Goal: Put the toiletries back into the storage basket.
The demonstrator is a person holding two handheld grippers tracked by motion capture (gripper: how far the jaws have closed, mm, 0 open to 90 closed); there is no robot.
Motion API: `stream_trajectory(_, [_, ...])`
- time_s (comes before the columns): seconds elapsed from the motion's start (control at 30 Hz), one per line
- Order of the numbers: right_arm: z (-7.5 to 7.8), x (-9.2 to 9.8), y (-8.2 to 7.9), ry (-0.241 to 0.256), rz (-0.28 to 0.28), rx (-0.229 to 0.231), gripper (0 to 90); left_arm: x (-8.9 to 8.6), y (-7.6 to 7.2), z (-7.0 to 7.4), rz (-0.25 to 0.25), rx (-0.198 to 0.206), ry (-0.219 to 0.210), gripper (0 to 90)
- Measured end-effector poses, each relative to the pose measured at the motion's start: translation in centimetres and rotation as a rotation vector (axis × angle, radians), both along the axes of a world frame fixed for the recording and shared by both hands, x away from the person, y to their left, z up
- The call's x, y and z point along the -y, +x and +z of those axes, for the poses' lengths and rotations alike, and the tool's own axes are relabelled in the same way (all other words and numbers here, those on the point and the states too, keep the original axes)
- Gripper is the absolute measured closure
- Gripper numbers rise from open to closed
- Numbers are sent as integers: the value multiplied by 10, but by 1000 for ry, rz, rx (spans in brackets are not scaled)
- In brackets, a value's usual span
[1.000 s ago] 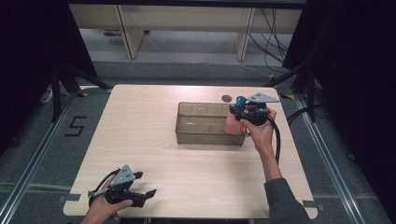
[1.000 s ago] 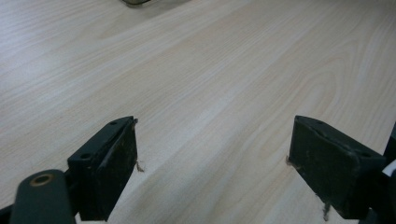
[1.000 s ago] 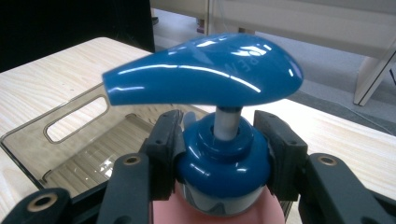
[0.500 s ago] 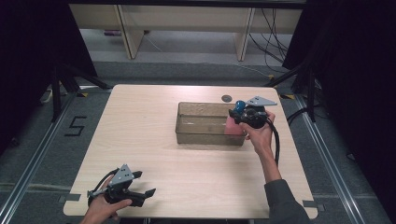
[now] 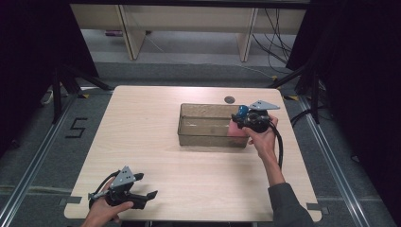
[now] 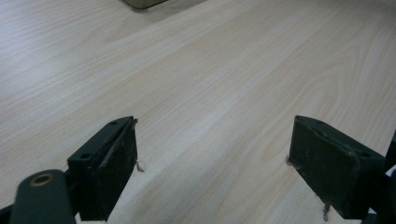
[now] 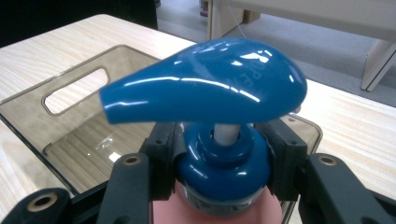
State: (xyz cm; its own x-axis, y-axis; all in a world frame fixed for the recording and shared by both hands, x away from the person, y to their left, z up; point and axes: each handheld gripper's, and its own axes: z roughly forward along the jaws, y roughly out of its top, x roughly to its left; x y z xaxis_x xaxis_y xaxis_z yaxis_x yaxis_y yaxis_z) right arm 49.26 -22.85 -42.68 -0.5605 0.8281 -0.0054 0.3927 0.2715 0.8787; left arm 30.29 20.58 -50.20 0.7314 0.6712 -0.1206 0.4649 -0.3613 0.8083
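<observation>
**Pump bottle lowered into bin, right end**

Right tongs (image 7: 219, 186) clenched on the blue collar of a pink pump bottle (image 5: 235, 127), just under the blue pump head (image 7: 205, 91). Compared with a second ago: bottle sits lower and slightly further inside the right end of the smoky clear plastic bin (image 5: 213, 138); pink body now seen largely through the bin wall rather than above the rim. Judged: placing step nearly done, base probably close to the bin floor, release likely next. Contact with the floor not confirmable.

Left tongs (image 5: 142, 198) unchanged at the near left corner of the tabletop (image 5: 142, 123), released, holding nothing.

High view: overall layout, small dark disc (image 5: 230, 100) on the tabletop beyond the bin. Right gripper view: grip detail on the collar, cut-out handle (image 7: 77, 88) in the far bin wall, bare bin floor. Left gripper view: jaws wide apart over bare wood grain, bin corner (image 6: 142, 3) at top edge.
</observation>
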Motion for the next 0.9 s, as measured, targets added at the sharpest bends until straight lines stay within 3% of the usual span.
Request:
stream_trajectory(0.07, [-2, -2, -1, 17, 0, 3, 534, -1, 2, 0, -5, 7, 10, 148])
stream_trajectory(0.13, [-2, 0, 0, -20, 7, 13, 534, 0, 0, 0, 3, 2, 3, 148])
stream_trajectory(0.2, [-3, -1, 0, -16, 3, 21, 534, 0, 0, 0, 0, 0, 1, 148])
stream_trajectory(0.3, [-4, -2, -3, 2, 0, -20, 534, 0, 0, 0, 4, 3, 2, 148])
stream_trajectory(0.33, [-5, 0, -1, -22, 2, 5, 534, 0, 0, 0, 4, 2, 3, 148])
stream_trajectory(0.37, [-6, -1, -1, -16, -2, 14, 534, 0, 0, 0, -2, 4, -3, 148])
stream_trajectory(0.4, [-7, -3, -3, 7, -10, -22, 534, 0, 0, 0, 1, 1, 0, 148])
stream_trajectory(0.5, [-7, 0, -2, -14, 1, 11, 534, 0, 0, 0, 5, 3, 2, 148])
stream_trajectory(0.53, [-7, -1, -3, 0, 5, -3, 534, 0, 0, 0, -1, 4, -2, 148])
stream_trajectory(0.6, [-7, 1, -3, -16, 6, 10, 532, 0, 0, 0, 5, 3, 3, 148])
stream_trajectory(0.7, [-9, 1, -3, 24, 5, -6, 527, 0, 0, -1, 0, 1, -2, 148])
stream_trajectory(0.73, [-8, 1, -5, 30, -8, -25, 515, 1, -1, 0, 8, -2, 6, 148])
stream_trajectory(0.8, [-9, 1, -5, 42, -21, -2, 427, 1, 0, 0, 6, 1, 11, 148])
stream_trajectory(0.83, [-10, -1, -5, 77, -30, -29, 389, 1, 0, 0, 3, 1, 5, 148])
stream_trajectory(0.9, [-9, 2, -5, 82, -37, -39, 309, 1, 0, -1, -6, 1, -6, 148])
